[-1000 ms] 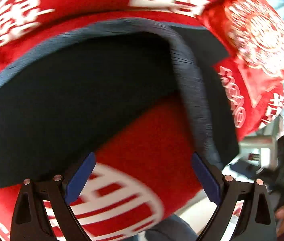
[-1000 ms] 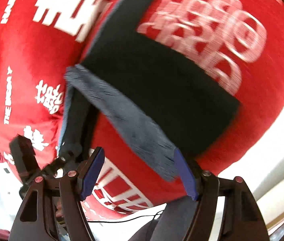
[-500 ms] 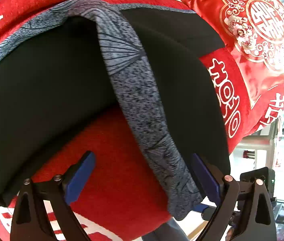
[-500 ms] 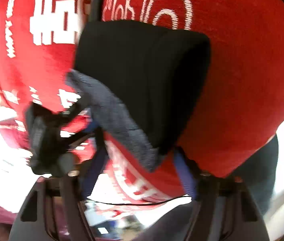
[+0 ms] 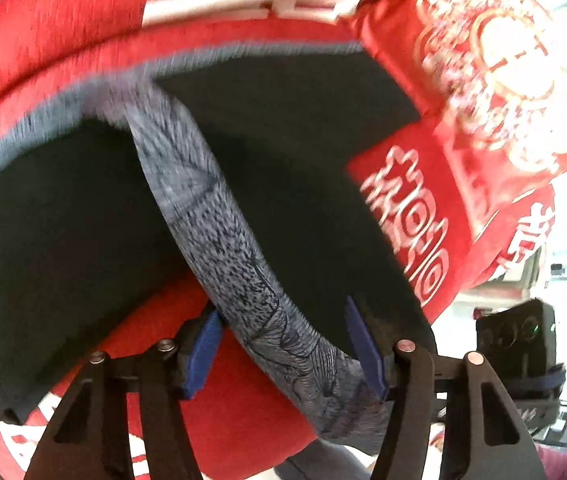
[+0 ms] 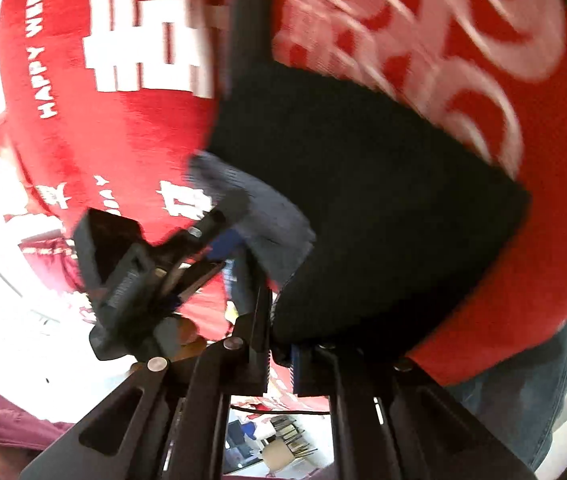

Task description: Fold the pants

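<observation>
My left gripper (image 5: pixel 283 348) is closing — the pants' (image 5: pixel 303 168) grey patterned waistband (image 5: pixel 219 220) lies between its fingers. My right gripper (image 6: pixel 279 356) is clenched on the pants' black edge.

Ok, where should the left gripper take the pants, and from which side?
The grey waistband of the pants, near its free end. It stands as a thick raised ridge over the red blanket; come from the near edge, straddling its width. The jaws of the left gripper are closing around it.
</observation>
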